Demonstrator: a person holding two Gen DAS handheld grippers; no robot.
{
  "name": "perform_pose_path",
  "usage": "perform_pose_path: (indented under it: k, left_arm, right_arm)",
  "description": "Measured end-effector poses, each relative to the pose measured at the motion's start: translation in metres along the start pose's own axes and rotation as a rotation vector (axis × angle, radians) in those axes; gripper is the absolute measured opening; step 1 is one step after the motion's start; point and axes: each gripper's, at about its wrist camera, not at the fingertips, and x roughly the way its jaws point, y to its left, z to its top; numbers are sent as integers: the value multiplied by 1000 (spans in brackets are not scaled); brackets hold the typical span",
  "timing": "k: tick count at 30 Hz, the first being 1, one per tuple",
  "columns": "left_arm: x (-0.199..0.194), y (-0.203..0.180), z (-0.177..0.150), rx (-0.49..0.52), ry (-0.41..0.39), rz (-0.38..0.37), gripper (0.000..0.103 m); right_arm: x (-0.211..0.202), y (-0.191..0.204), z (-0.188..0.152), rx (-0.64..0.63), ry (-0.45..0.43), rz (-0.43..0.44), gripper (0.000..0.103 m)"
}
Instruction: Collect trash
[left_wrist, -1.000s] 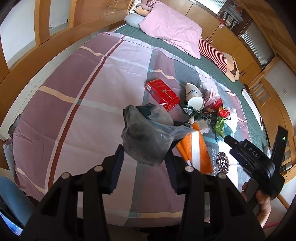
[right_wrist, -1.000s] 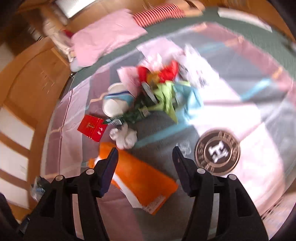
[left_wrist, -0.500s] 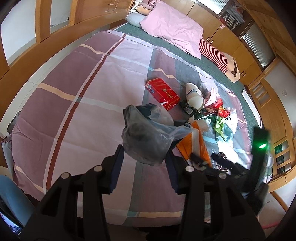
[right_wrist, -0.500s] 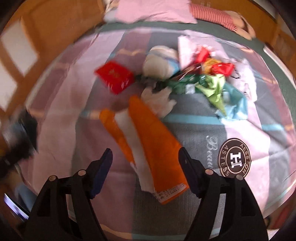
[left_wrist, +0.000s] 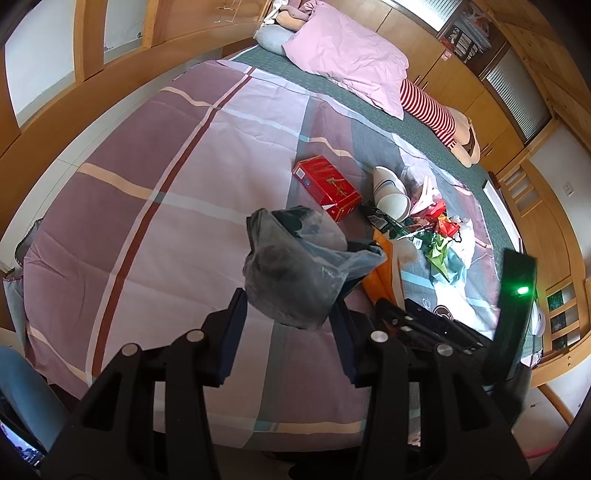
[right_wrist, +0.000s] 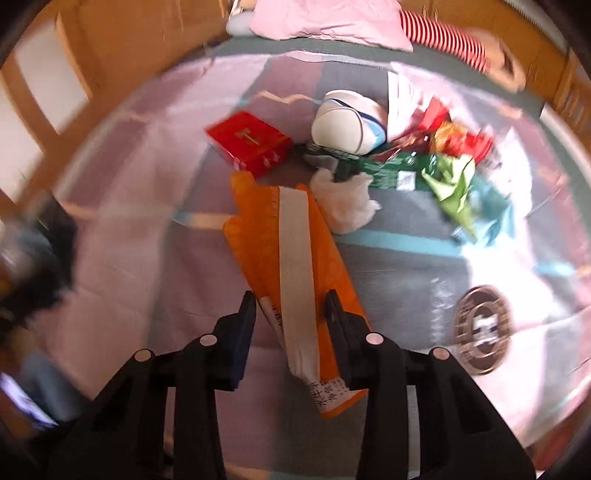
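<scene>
My left gripper (left_wrist: 287, 317) is shut on a grey translucent trash bag (left_wrist: 299, 266) and holds it above the bed. My right gripper (right_wrist: 290, 314) is open, its fingers on either side of the near end of an orange and white wrapper (right_wrist: 291, 273) lying on the bed; whether they touch it I cannot tell. Beyond it lie a red box (right_wrist: 247, 142), a white crumpled tissue (right_wrist: 347, 203), a white paper cup (right_wrist: 349, 122), and green, red and blue wrappers (right_wrist: 443, 166). The right gripper's body (left_wrist: 443, 328) shows in the left wrist view, with the red box (left_wrist: 327, 188) and the cup (left_wrist: 389, 192).
The bed has a striped purple and grey cover (left_wrist: 166, 184). A pink pillow (left_wrist: 347, 59) and a red-striped plush (left_wrist: 432, 107) lie at the head. Wooden walls and cabinets (left_wrist: 517, 110) surround the bed. A round logo patch (right_wrist: 482, 328) is on the cover at right.
My right gripper has swung left and moved down over the orange wrapper, which now lies between its fingers. My left gripper holds the bag still.
</scene>
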Motion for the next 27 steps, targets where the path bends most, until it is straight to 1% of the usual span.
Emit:
perform_pose_path:
  k: [1, 2, 5, 6, 8, 9, 10, 11, 13, 14, 15, 16, 17, 18, 21, 24, 27]
  left_arm:
    - [0, 1, 0, -3, -1, 1, 46]
    - [0, 1, 0, -6, -2, 2, 46]
    - [0, 3, 1, -14, -5, 5, 46]
    - [0, 3, 1, -14, -4, 5, 46]
    - [1, 3, 1, -11, -2, 4, 46]
    - [1, 3, 0, -11, -1, 3, 46]
    - [2, 3, 0, -10, 2, 0, 46]
    - [2, 2, 0, -10, 3, 0, 46]
    - [2, 2, -1, -9, 5, 2, 46]
    - [3, 2, -1, -11, 6, 2, 46]
    - [3, 2, -1, -12, 6, 1, 46]
    - [2, 2, -1, -14, 5, 2, 46]
    - [2, 2, -1, -15, 4, 2, 46]
    - [2, 2, -1, -16, 3, 2, 46]
    - [2, 2, -1, -19, 1, 0, 46]
    - [1, 2, -1, -19, -2, -4, 46]
    - [-1, 2, -1, -21, -10, -24, 46]
  right_arm:
    - [-2, -8, 1, 55, 4, 82, 37]
    - [-2, -18, 2, 130, 15, 197, 36]
    - [6, -34, -4, 288, 80, 425, 36]
    - [15, -40, -7, 354, 123, 491, 36]
    - [21, -49, -10, 417, 151, 521, 36]
    - [20, -51, -7, 446, 145, 512, 37]
    - [16, -53, -5, 445, 129, 472, 40]
    - [10, -54, -4, 431, 106, 411, 47]
    - [0, -51, 0, 364, 66, 244, 48]
    - [-5, -50, -1, 336, 54, 197, 51]
    - [-8, -49, -1, 316, 41, 167, 57]
    - [-7, -47, 0, 304, 36, 158, 61]
    - [-7, -43, 1, 286, 38, 148, 69]
    - [-6, -43, 0, 272, 42, 140, 71]
    - [0, -32, 0, 203, 62, 93, 72]
    - [6, -22, -3, 105, 83, -12, 72]
    - [15, -12, -5, 38, 110, -78, 72]
